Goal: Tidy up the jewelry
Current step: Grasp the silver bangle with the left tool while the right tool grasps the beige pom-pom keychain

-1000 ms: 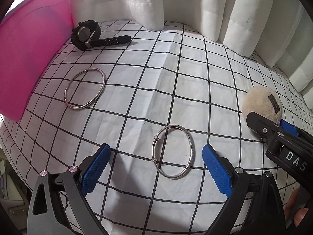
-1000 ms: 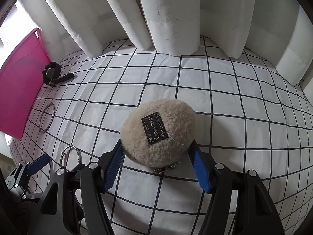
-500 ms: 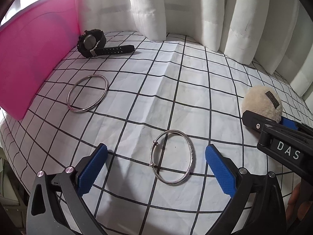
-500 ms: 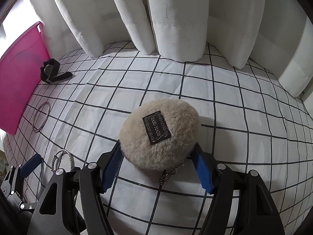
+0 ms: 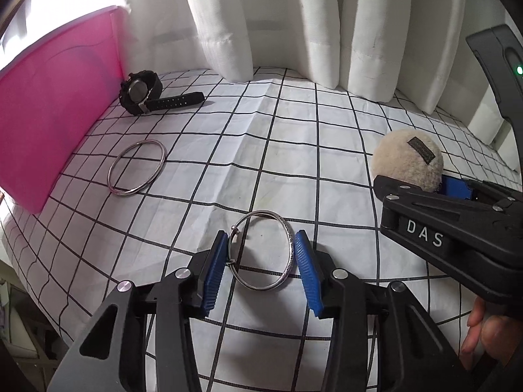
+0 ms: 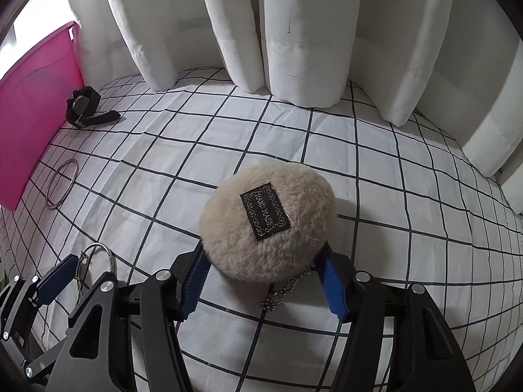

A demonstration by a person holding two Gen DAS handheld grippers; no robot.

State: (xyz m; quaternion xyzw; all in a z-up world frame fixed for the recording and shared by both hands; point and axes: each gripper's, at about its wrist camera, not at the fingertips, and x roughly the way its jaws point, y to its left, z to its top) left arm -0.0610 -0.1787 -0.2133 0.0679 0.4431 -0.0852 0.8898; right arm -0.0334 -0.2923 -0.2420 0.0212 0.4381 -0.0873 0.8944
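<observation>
Silver bangle [image 5: 263, 251], thin, patterned right rim, small sliding knots on left rim, flat on grid-checked bedsheet [image 5: 294, 150].
Left tongs [image 5: 261, 261] angled down, jaws just been closing, blue pads touching bangle both sides: clamped on it.
Right tongs [image 6: 261, 272] angled down, jaws closing, pads pressing fluffy beige pouch [image 6: 268, 225]; bead chain [image 6: 284, 290] hangs beneath.
Left view: plain ring [image 5: 137, 171] at 10 o'clock, black watch [image 5: 143, 93] 11 o'clock beside pink bin [image 5: 49, 124]. White curtain [image 5: 294, 23] bounds 12 o'clock; open sheet mid-bed.
</observation>
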